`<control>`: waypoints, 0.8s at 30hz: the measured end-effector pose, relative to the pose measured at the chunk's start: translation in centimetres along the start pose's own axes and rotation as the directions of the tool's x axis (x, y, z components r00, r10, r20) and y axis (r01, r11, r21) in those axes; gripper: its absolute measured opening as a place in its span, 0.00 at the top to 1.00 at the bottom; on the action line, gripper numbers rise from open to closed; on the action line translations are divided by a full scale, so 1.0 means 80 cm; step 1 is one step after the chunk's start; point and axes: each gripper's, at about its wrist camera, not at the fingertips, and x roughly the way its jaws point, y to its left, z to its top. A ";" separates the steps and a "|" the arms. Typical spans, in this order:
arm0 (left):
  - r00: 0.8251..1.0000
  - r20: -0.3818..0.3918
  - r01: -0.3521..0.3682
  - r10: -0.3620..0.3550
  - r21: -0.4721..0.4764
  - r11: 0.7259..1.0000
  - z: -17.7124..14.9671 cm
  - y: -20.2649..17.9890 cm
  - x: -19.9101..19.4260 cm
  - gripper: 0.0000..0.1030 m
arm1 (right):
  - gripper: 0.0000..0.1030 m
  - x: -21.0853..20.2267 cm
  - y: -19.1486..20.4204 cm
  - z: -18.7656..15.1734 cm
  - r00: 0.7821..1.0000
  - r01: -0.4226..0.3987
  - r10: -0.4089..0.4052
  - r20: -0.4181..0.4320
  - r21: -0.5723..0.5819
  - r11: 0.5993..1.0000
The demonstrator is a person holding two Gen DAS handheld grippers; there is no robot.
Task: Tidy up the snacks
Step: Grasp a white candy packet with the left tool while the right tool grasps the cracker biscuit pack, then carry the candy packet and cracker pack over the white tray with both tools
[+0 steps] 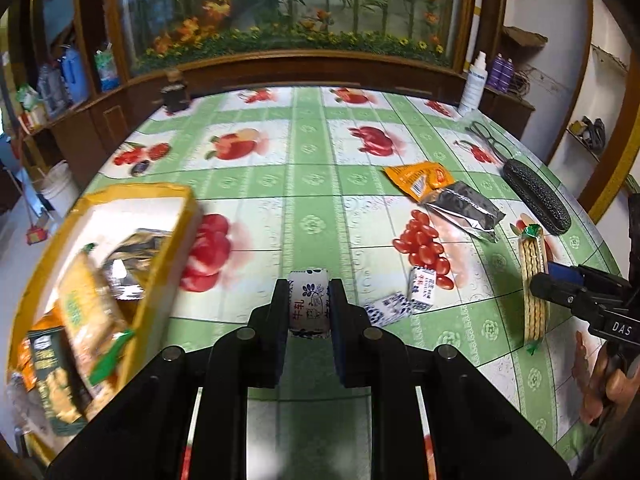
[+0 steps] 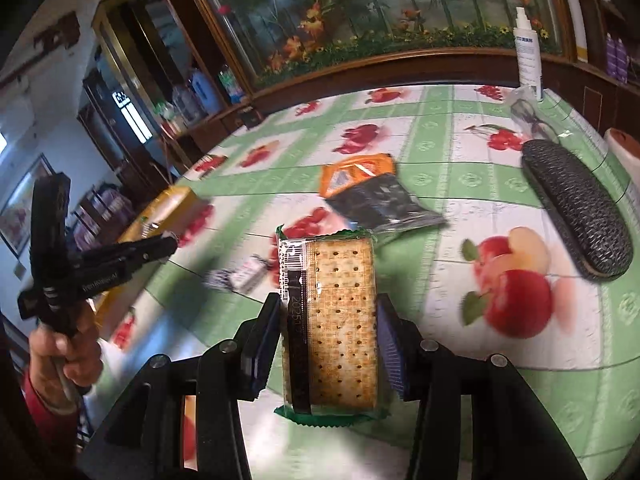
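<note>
My left gripper [image 1: 308,300] is shut on a small white and blue candy [image 1: 308,300], held above the table. A yellow box [image 1: 160,264] with several snack packs in it stands to its left. My right gripper [image 2: 326,316] is shut on a clear pack of crackers [image 2: 340,320] with green ends; it also shows in the left wrist view [image 1: 534,284]. Two more small candies [image 1: 404,296] lie on the table. An orange packet [image 1: 420,178] and a black and silver packet [image 1: 466,206] lie further back.
The table [image 1: 312,208] has a green fruit-print cloth. A black glasses case [image 1: 536,196], glasses [image 1: 486,138] and a white spray bottle [image 1: 474,82] are at the far right. A dark jar [image 1: 174,90] stands at the far left. A wooden cabinet runs behind.
</note>
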 end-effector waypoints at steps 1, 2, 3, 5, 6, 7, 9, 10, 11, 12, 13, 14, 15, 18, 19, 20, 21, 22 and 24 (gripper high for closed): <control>1.000 0.012 -0.018 0.018 -0.003 1.000 -0.002 0.003 -0.007 0.85 | 0.54 0.001 0.006 -0.001 1.000 -0.016 0.016 0.005 0.009 1.000; 0.999 0.022 -0.035 0.035 -0.006 0.999 -0.004 0.007 -0.014 0.85 | 0.54 0.002 0.012 -0.002 0.999 -0.033 0.033 0.009 0.017 0.999; 0.998 0.031 -0.052 0.052 -0.009 0.999 -0.006 0.010 -0.020 0.85 | 0.54 0.003 0.019 -0.003 0.999 -0.051 0.051 0.011 0.022 0.998; 0.996 0.045 -0.073 0.073 -0.018 0.997 -0.010 0.016 -0.030 0.85 | 0.54 0.006 0.032 -0.003 0.997 -0.074 0.073 0.018 0.028 0.997; 0.996 0.050 -0.078 0.079 -0.024 0.997 -0.012 0.019 -0.035 0.85 | 0.54 0.007 0.040 -0.003 0.996 -0.084 0.083 0.022 0.029 0.996; 0.995 0.051 -0.083 0.084 -0.029 0.996 -0.014 0.023 -0.039 0.85 | 0.54 0.008 0.047 -0.003 0.995 -0.098 0.097 0.023 0.029 0.995; 0.994 0.057 -0.088 0.090 -0.038 0.995 -0.019 0.027 -0.045 0.85 | 0.54 0.009 0.064 -0.002 0.992 -0.120 0.119 0.029 0.024 0.993; 0.994 0.059 -0.093 0.096 -0.043 0.995 -0.021 0.030 -0.048 0.85 | 0.54 0.010 0.073 -0.001 0.992 -0.125 0.125 0.029 0.016 0.992; 0.993 0.061 -0.101 0.103 -0.045 0.994 -0.023 0.031 -0.049 0.84 | 0.54 0.011 0.082 -0.001 0.990 -0.135 0.134 0.030 0.008 0.991; 0.992 0.063 -0.108 0.111 -0.049 0.993 -0.025 0.034 -0.051 0.84 | 0.54 0.011 0.090 0.000 0.989 -0.144 0.143 0.032 0.004 0.990; 0.991 0.065 -0.110 0.114 -0.054 0.992 -0.026 0.035 -0.054 0.84 | 0.54 0.011 0.097 -0.001 0.988 -0.149 0.149 0.034 -0.002 0.989; 0.991 0.067 -0.112 0.116 -0.061 0.992 -0.028 0.037 -0.056 0.84 | 0.54 0.011 0.104 0.000 0.987 -0.154 0.154 0.035 -0.007 0.988; 0.990 0.070 -0.117 0.122 -0.066 0.991 -0.029 0.040 -0.058 0.84 | 0.54 0.011 0.112 0.000 0.986 -0.160 0.160 0.039 -0.011 0.987; 0.986 0.081 -0.137 0.143 -0.077 0.988 -0.033 0.046 -0.066 0.84 | 0.54 0.009 0.129 0.000 0.983 -0.177 0.177 0.043 -0.023 0.984; 0.986 0.085 -0.140 0.147 -0.080 0.987 -0.034 0.048 -0.069 0.84 | 0.54 0.009 0.135 0.000 0.983 -0.178 0.179 0.045 -0.028 0.984; 0.985 0.090 -0.142 0.149 -0.083 0.986 -0.036 0.050 -0.072 0.84 | 0.54 0.009 0.141 0.000 0.982 -0.181 0.182 0.046 -0.033 0.983; 0.983 0.095 -0.146 0.154 -0.086 0.986 -0.037 0.051 -0.075 0.84 | 0.54 0.009 0.147 -0.001 0.982 -0.183 0.185 0.045 -0.040 0.982; 0.982 0.100 -0.153 0.161 -0.087 0.984 -0.037 0.052 -0.077 0.84 | 0.54 0.008 0.153 -0.001 0.982 -0.181 0.184 0.048 -0.047 0.982; 0.978 0.112 -0.165 0.175 -0.089 0.982 -0.039 0.054 -0.083 0.84 | 0.54 0.005 0.163 -0.002 0.982 -0.176 0.179 0.053 -0.064 0.982</control>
